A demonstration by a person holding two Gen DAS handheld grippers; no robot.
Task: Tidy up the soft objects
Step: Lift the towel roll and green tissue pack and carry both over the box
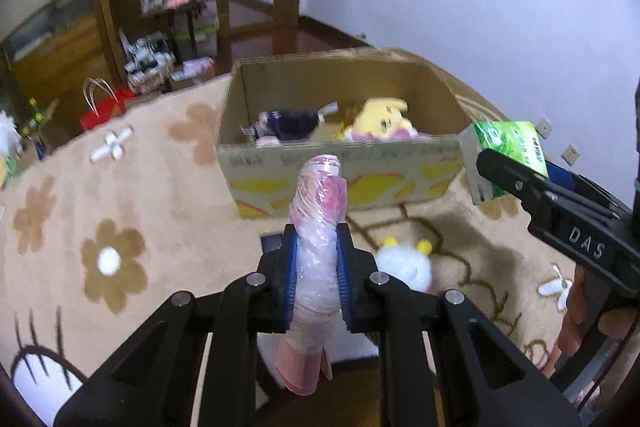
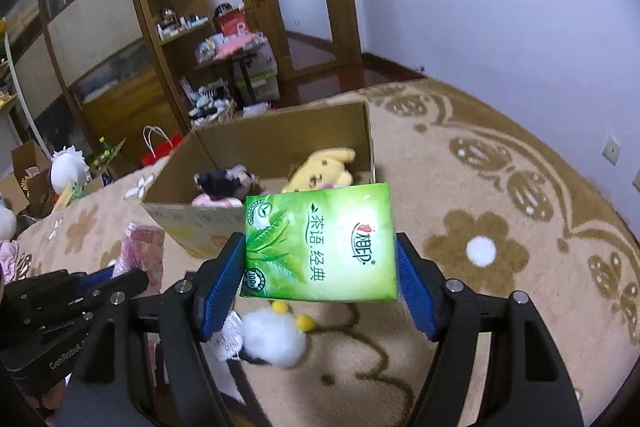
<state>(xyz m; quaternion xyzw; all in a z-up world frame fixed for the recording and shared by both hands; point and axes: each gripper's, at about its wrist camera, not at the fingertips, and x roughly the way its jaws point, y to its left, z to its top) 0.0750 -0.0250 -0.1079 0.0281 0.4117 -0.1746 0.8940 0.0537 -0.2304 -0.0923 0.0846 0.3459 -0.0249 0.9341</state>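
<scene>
Both grippers are held tilted downward above the flowered carpet (image 2: 500,187), toward the cardboard box (image 1: 340,163). The green tissue pack (image 2: 320,247) is clamped flat by the right gripper (image 2: 320,291). The pink wrapped roll (image 1: 320,247) is pinched by the left gripper (image 1: 318,267), its long axis pointing at the box.

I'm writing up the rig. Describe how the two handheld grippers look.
Both are black, angular frames with cut-out linkage arms and silver round pivot bolts. Each gripper, left gripper and right gripper, has ribbed blue pads on its fingers. The right one bears white raised letters "DAS" on its side; the left one's side reads "GenRobot". No sleeves or cables show.
</scene>
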